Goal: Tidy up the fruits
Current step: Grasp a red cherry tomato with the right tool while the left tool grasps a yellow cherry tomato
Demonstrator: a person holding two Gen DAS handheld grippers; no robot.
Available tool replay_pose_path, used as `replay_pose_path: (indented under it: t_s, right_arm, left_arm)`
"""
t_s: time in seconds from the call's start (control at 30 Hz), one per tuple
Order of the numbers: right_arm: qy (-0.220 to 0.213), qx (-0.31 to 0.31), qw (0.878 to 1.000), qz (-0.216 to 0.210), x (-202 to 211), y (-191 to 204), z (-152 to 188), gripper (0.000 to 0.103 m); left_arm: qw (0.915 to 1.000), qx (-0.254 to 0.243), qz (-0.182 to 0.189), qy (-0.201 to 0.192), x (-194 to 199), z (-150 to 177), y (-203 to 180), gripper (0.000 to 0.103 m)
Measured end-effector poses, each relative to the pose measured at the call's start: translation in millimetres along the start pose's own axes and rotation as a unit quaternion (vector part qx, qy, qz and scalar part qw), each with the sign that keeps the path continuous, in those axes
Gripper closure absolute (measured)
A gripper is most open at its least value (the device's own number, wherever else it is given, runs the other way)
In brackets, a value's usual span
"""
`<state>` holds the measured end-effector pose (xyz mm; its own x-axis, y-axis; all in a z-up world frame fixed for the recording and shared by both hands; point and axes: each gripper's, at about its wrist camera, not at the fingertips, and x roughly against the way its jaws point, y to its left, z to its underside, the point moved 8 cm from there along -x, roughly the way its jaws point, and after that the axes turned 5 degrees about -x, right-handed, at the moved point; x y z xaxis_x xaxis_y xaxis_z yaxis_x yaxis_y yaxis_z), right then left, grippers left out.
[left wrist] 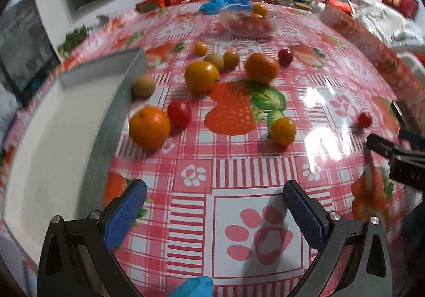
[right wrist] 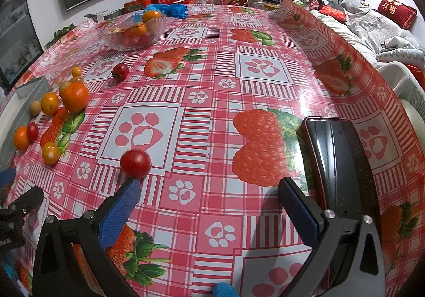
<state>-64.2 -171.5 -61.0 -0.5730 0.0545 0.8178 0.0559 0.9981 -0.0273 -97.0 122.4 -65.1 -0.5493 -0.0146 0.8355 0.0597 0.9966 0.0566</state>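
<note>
Small round red cherry tomato (right wrist: 135, 163) on the table (right wrist: 212, 116) touches our wide-spread right gripper (right wrist: 207, 190); left gripper (left wrist: 212, 196) likewise wide.

We see oranges (left wrist: 149, 127), cherry tomatoes (left wrist: 179, 112) and longans (left wrist: 144, 85) scattered mid-frame; a glass bowl (left wrist: 248, 21) holds more, top centre.

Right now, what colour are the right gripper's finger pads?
Blue, textured pads on black arms; the right wrist view shows them best.

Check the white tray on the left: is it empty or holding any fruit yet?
Empty, in the part that shows. The white tray has a bare floor in the left wrist view; the oranges and tomatoes lie outside its grey wall on the tablecloth.
</note>
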Motion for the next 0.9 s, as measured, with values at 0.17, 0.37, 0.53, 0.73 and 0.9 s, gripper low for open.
replay_pose_path:
  t_s: [0.17,0.37,0.53,0.73,0.9]
  right_arm:
    - [0.002,0.002,1.000,0.000,-1.4,-2.3,-0.3,0.000]
    - [0.010,0.011,0.999,-0.030,1.3,12.5,-3.2,0.000]
    - [0.002,0.025,0.999,-0.044,3.1,30.1,-13.7,0.007]
    - [0.002,0.060,0.997,-0.054,1.7,51.2,-9.7,0.052]
    - [-0.009,0.023,0.995,-0.092,13.3,40.1,-15.7,0.079]
  left_arm:
    - [0.9998,0.012,0.003,-0.018,1.4,6.6,0.6,0.000]
    - [0.9999,0.011,0.003,-0.001,2.1,7.0,0.6,0.000]
    - [0.9998,-0.002,-0.001,0.020,3.4,3.9,-4.8,0.000]
    - [0.9995,-0.030,-0.004,-0.003,16.5,-4.4,-16.7,0.000]
    - [0.9991,-0.041,0.000,-0.011,19.1,-17.6,-25.9,0.000]
